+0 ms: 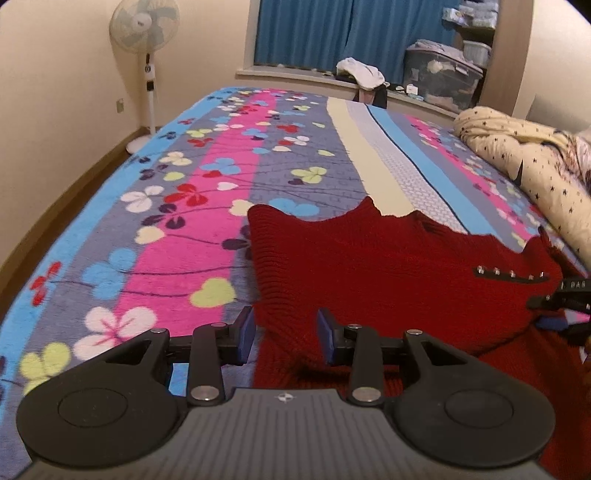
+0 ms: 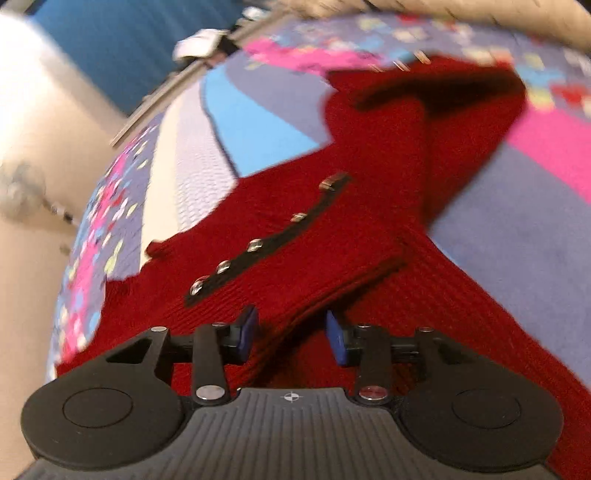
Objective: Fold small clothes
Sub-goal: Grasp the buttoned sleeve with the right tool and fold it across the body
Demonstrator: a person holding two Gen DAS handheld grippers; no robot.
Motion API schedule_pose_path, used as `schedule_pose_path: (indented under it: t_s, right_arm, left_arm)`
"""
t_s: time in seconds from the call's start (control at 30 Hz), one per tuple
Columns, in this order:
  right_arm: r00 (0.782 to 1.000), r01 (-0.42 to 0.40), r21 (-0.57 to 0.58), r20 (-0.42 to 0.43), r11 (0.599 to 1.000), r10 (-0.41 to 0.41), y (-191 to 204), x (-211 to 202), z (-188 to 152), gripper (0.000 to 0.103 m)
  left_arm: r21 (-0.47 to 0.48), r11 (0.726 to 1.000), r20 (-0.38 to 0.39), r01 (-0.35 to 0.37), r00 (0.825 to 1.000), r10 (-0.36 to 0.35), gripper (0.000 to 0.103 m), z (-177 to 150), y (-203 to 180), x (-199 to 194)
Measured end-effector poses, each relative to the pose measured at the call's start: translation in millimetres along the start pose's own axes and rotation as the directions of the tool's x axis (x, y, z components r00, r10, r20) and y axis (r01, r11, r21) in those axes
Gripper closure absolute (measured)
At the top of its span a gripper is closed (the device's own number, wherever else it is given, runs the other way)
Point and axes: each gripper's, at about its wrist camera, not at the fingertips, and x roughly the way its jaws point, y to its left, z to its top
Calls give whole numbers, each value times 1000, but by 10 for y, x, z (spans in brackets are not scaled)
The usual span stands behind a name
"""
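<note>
A red knit sweater (image 1: 388, 266) lies spread on the flowered bed blanket (image 1: 166, 229). A black strip with silver studs (image 1: 511, 275) runs across it near the right. My left gripper (image 1: 286, 334) hovers open over the sweater's near left edge, with red knit showing in the gap and the pads not pressing it. In the right wrist view, which is blurred, the sweater (image 2: 369, 155) has a folded-over flap bearing the studded strip (image 2: 258, 247). My right gripper (image 2: 291, 332) stands open above the flap's ribbed edge. Part of the right gripper (image 1: 548, 312) shows at the sweater's right side.
A rolled cream quilt with stars (image 1: 517, 155) lies along the bed's right side. A standing fan (image 1: 146, 29) is by the left wall. Beyond the bed are blue curtains, a white cloth (image 1: 364, 72) on the sill and a plastic storage box (image 1: 439, 77).
</note>
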Motion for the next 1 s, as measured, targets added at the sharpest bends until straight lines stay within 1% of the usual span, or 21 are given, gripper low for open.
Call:
schedule_pose_path:
  t_s: [0.03, 0.1, 0.17, 0.23, 0.3, 0.37, 0.4, 0.43, 0.47, 0.53, 0.57, 0.6, 0.67, 0.7, 0.73, 0.8, 0.83, 0.87, 0.9, 0.97, 1.0]
  right_arm:
    - [1000, -5, 20, 2, 1000, 5, -26, 11, 26, 65]
    - [1000, 10, 0, 28, 1000, -10, -24, 4, 32, 68]
    - [998, 31, -13, 49, 999, -31, -16, 21, 46, 84]
    - [998, 35, -11, 62, 999, -34, -7, 44, 37, 92]
    - [996, 37, -30, 83, 999, -35, 24, 47, 18, 93]
    - [994, 30, -57, 105, 998, -24, 68, 44, 5, 93]
    - [994, 25, -66, 111, 998, -18, 81, 53, 19, 93]
    - [993, 18, -69, 115, 997, -10, 88, 54, 33, 93]
    - [993, 5, -69, 118, 998, 4, 90, 57, 46, 93]
    - [991, -46, -78, 123, 996, 55, 142, 71, 83, 94]
    - [986, -98, -87, 123, 991, 108, 156, 43, 96, 94]
    - [977, -162, -102, 123, 981, 174, 175, 1, 108, 94]
    - [946, -273, -157, 134, 949, 295, 259, -64, 139, 93]
    - [944, -276, -179, 133, 944, 301, 273, -77, 148, 93]
    - [955, -244, -191, 122, 951, 270, 265, -62, 156, 93]
    - [994, -76, -209, 57, 975, 90, 224, 120, 162, 92]
    - [1000, -2, -204, 24, 979, 7, 160, 202, 149, 89]
    - [1000, 16, -165, 7, 986, -15, 65, 236, 142, 90]
    - [1000, -2, -129, 12, 992, 4, 21, 205, 154, 90]
    - [998, 26, -174, 59, 984, -16, 104, 101, 170, 84]
    - [995, 44, -202, 96, 978, -25, 143, 51, 166, 83]
  left_arm:
    - [-17, 1000, -2, 5, 1000, -5, 56, 19, 22, 63]
    - [-55, 998, 0, -3, 1000, 3, 47, 50, 75, 192]
    - [-99, 995, 2, -10, 1000, 10, 47, 78, 133, 328]
    - [-142, 990, 0, -6, 1000, 6, 47, 106, 180, 460]
    - [-161, 987, -4, 4, 1000, -5, 47, 125, 190, 584]
    - [-147, 989, -10, 0, 1000, -1, 47, 128, 162, 694]
    - [-135, 991, -13, -5, 1000, 3, 50, 118, 144, 745]
    - [-121, 993, -14, -6, 1000, 4, 63, 115, 135, 790]
    - [-102, 995, -12, -7, 1000, 6, 85, 128, 137, 815]
    - [-117, 993, 22, -20, 999, 23, 88, 187, 208, 747]
    - [-145, 989, 45, -18, 999, 25, 88, 227, 260, 688]
    - [-167, 986, 71, -12, 997, 24, 89, 265, 306, 622]
    - [-155, 988, 93, -29, 995, 44, 89, 281, 309, 563]
    - [-136, 990, 86, -44, 995, 56, 88, 272, 293, 569]
    - [-122, 991, 60, -53, 996, 61, 88, 253, 281, 611]
    - [-127, 988, -11, -83, 997, 82, 87, 241, 268, 671]
    - [-127, 986, -4, -112, 994, 112, 87, 259, 246, 618]
    - [-122, 986, 41, -116, 992, 121, 86, 299, 200, 496]
    - [-117, 989, 86, -91, 991, 102, 82, 324, 168, 380]
    - [-68, 998, 153, -19, 988, 29, 77, 332, 41, 177]
    - [-42, 999, 148, -10, 989, 16, 77, 298, -8, 167]
